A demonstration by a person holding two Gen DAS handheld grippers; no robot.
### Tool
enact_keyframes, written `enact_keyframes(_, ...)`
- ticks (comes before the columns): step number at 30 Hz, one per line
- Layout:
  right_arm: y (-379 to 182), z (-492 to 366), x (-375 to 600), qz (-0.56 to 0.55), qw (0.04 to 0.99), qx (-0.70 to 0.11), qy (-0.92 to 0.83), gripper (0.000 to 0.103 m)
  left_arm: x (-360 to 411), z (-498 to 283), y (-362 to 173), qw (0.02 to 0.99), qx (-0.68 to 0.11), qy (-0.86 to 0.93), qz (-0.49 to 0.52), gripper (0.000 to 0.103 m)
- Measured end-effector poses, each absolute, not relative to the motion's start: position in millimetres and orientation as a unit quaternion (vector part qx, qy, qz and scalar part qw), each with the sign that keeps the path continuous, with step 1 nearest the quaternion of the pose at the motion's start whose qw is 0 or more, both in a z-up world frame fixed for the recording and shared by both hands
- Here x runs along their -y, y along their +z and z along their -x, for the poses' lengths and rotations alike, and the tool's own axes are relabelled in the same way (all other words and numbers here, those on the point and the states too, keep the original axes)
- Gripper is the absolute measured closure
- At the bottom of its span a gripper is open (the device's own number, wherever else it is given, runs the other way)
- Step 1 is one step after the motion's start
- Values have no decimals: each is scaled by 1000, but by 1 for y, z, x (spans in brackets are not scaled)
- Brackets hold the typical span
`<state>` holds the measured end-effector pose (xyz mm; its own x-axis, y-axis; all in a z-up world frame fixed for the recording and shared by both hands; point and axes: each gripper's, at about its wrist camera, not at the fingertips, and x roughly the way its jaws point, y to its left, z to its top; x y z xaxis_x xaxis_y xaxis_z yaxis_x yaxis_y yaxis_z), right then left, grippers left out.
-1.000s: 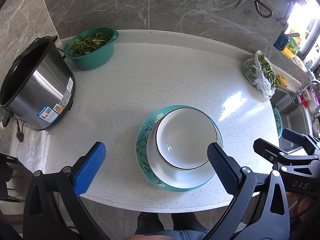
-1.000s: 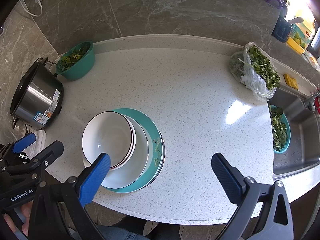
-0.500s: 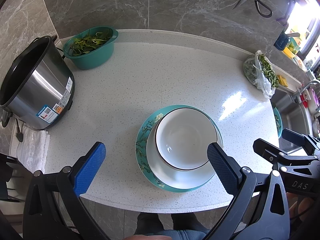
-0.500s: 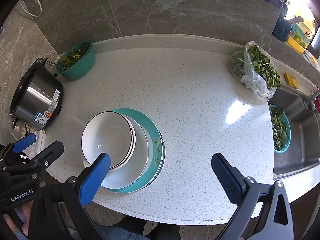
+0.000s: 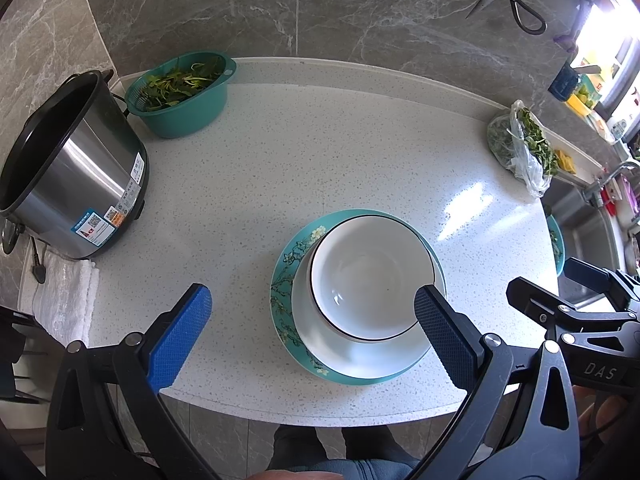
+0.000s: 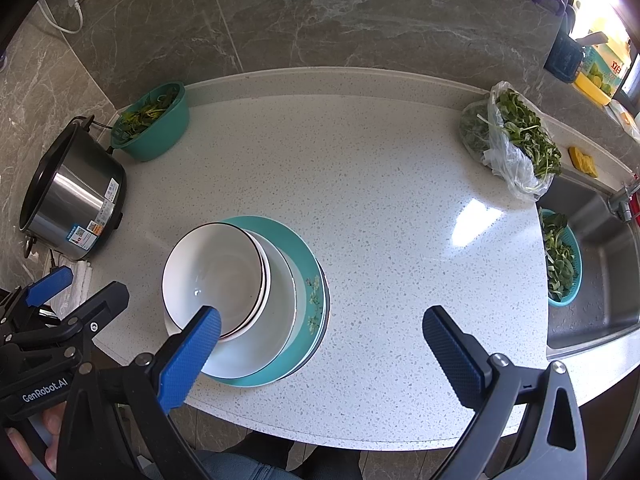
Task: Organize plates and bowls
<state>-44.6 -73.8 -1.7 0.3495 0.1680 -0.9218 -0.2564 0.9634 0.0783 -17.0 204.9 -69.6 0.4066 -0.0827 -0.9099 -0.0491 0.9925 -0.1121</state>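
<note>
A white bowl with a dark rim sits nested on a white plate, which rests on a teal floral plate near the counter's front edge. My left gripper hovers open above the front of the stack, its right pad over the bowl's rim. My right gripper also stands open, to the right of the stack, with its left pad over the bowl's near edge. Neither holds anything.
A steel rice-cooker pot and a teal colander of greens stand at the back left. A plastic bag of greens lies at the right, beside a sink. A white cloth lies front left.
</note>
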Motion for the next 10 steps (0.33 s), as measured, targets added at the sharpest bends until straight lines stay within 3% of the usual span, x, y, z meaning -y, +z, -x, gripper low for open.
enact_keyframes(10, -3, 45, 75, 39, 821, -555, 129, 0, -205, 16, -71, 838, -541, -7, 66, 0)
